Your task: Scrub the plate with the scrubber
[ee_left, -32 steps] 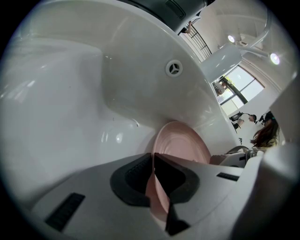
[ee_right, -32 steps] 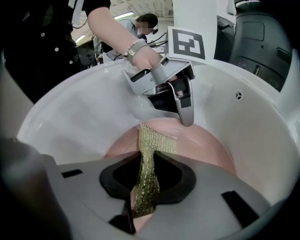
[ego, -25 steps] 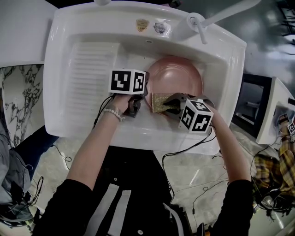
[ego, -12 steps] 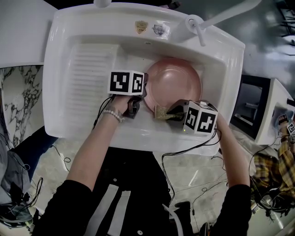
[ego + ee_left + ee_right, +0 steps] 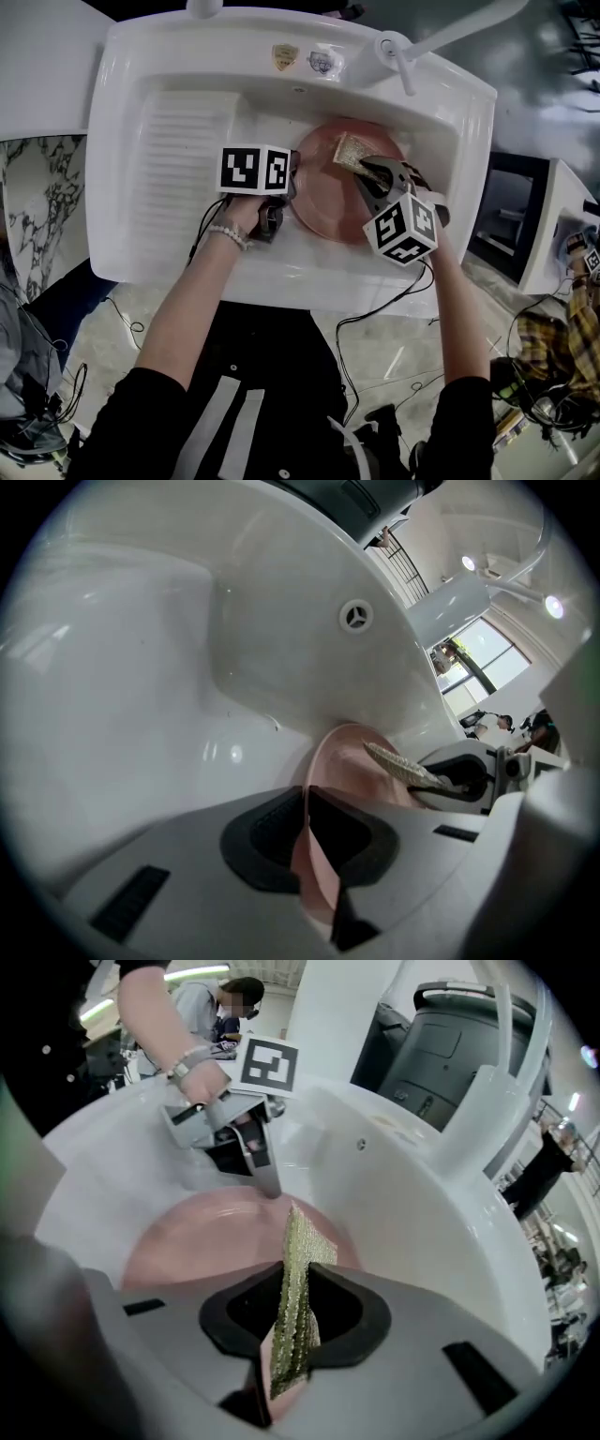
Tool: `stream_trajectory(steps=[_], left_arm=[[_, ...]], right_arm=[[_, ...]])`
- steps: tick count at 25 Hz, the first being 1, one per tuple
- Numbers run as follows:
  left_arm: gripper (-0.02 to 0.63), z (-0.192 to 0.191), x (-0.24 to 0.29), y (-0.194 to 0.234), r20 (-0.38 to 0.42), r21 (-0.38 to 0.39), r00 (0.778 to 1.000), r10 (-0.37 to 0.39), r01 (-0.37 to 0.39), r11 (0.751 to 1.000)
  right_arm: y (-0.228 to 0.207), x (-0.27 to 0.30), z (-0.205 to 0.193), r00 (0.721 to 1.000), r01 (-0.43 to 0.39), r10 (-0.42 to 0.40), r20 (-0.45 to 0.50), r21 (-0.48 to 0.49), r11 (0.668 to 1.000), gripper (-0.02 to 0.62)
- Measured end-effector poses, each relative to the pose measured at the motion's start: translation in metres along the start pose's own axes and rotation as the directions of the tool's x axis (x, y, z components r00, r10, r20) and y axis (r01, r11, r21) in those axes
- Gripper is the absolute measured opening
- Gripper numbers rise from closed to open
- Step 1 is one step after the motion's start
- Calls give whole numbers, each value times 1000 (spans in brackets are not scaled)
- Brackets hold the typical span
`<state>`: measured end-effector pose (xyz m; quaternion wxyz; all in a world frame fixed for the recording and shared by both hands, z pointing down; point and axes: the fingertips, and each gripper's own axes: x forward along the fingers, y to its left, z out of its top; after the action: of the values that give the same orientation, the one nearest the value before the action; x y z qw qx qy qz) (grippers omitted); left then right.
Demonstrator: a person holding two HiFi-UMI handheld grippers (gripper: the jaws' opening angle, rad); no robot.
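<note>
Left gripper (image 5: 293, 186) pinches plate (image 5: 328, 206) rim; right gripper (image 5: 367, 169) holds scrubber (image 5: 349, 150) near far rim.

One white sink (image 5: 122, 234) fills the upper half of the frame, with one tap (image 5: 403, 52) at upper right and two stickers on its top rim, the left sticker (image 5: 286, 54) and the right sticker (image 5: 322, 61). Inside it are one plate (image 5: 328, 202) and one scrubber (image 5: 349, 150). Two grippers sit at centre — left gripper (image 5: 294, 180), right gripper (image 5: 364, 167) — each carrying one marker cube (image 5: 255, 170). One bracelet (image 5: 228, 231).
</note>
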<state>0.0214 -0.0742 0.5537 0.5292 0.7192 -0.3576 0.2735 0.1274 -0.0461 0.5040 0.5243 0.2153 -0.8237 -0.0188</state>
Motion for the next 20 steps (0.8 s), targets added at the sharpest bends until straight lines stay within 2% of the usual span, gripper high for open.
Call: stream_trajectory(steps=[3, 7, 10, 13, 16, 20], left_arm=[[21, 0, 0, 0, 0, 0, 1000, -2, 2, 1000], [21, 0, -1, -1, 0, 2, 1000, -4, 4, 1000], [21, 0, -1, -1, 1, 2, 1000, -8, 8, 1000], [21, 0, -1, -1, 2, 4, 1000, -7, 7, 1000], [21, 0, -1, -1, 2, 2, 1000, -7, 7, 1000], [21, 0, -1, -2, 1, 0, 1000, -7, 7, 1000]], right_arm=[[-18, 14, -6, 996, 87, -87, -35, -3, 996, 75], [-5, 36, -14, 992, 57, -63, -111, -61, 997, 75], [4, 43, -20, 989, 33, -42, -140, -64, 997, 75], [9, 40, -19, 991, -25, 17, -129, -56, 998, 75], [18, 33, -18, 987, -114, 110, -118, -31, 993, 75], [41, 21, -16, 962, -252, 250, -106, -7, 968, 76]])
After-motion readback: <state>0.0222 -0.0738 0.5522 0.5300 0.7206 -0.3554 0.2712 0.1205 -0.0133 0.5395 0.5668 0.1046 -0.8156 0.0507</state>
